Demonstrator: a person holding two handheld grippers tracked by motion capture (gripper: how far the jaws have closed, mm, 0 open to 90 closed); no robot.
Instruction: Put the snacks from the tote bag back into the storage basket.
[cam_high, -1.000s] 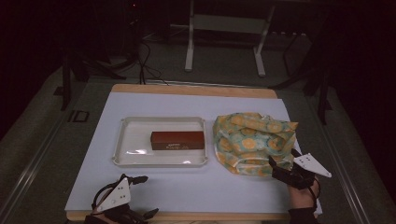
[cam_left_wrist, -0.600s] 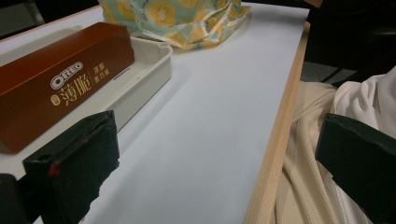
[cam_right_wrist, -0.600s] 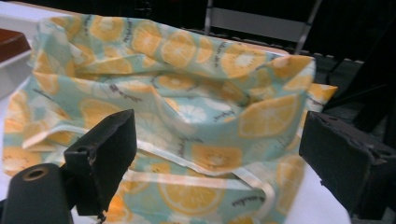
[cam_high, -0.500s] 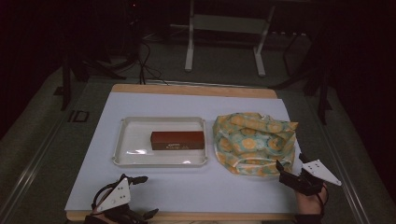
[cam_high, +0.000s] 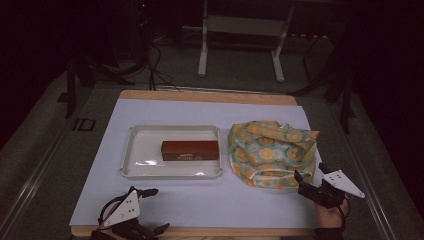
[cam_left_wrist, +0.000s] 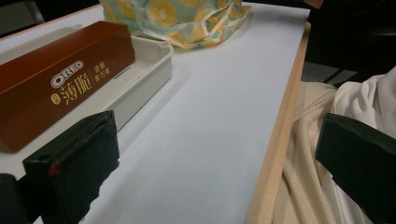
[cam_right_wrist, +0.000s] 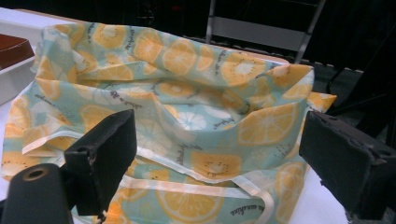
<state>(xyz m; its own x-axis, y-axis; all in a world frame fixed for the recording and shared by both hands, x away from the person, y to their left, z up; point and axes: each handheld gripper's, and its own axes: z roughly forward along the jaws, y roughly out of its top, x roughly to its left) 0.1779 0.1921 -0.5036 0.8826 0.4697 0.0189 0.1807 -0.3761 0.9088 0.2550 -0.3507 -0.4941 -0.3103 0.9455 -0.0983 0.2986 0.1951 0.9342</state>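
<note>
Right hand-held gripper (cam_high: 311, 186), jaws spread, is facing the fruit-print cloth bag (cam_high: 270, 151) lying right of the tray (cam_high: 131, 150). Bag looking soft, light; pinching its hemmed rim likely best.

This looks like a dim lab or recording room: one lit desk (cam_high: 210, 210) with a white top and wooden edge, dark carpeted floor (cam_high: 45, 165) around it, loose cables (cam_high: 157, 65) at eleven o'clock, a metal stand (cam_high: 240, 25) at twelve.
</note>
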